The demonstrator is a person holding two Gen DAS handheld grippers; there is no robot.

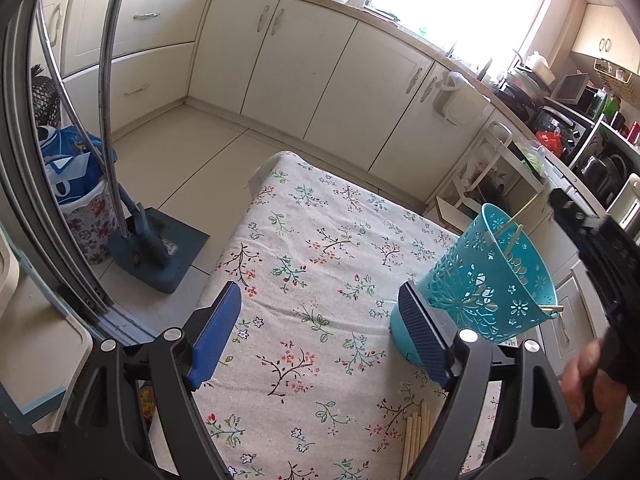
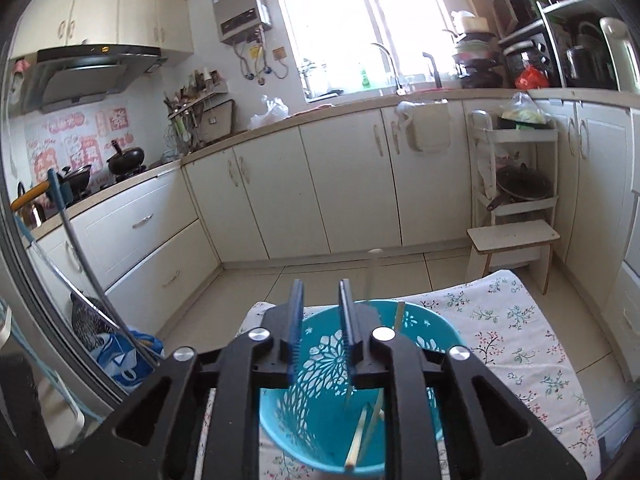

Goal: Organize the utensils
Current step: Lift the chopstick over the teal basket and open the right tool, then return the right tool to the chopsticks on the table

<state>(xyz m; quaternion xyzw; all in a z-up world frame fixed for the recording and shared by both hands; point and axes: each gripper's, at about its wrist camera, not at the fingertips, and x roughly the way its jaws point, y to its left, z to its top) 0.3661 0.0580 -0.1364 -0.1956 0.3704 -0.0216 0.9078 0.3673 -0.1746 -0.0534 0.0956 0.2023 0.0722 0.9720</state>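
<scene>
No legible writing appears on any item. The teal basket (image 1: 492,280) stands near the right edge of the floral surface (image 1: 304,240), containing chopsticks (image 2: 362,436). Left gripper (image 1: 320,320): fingers released, empty. Right gripper (image 2: 322,312): fingers parted above the basket, grasping nothing. Further chopsticks (image 1: 418,436) lie at the near edge.
</scene>
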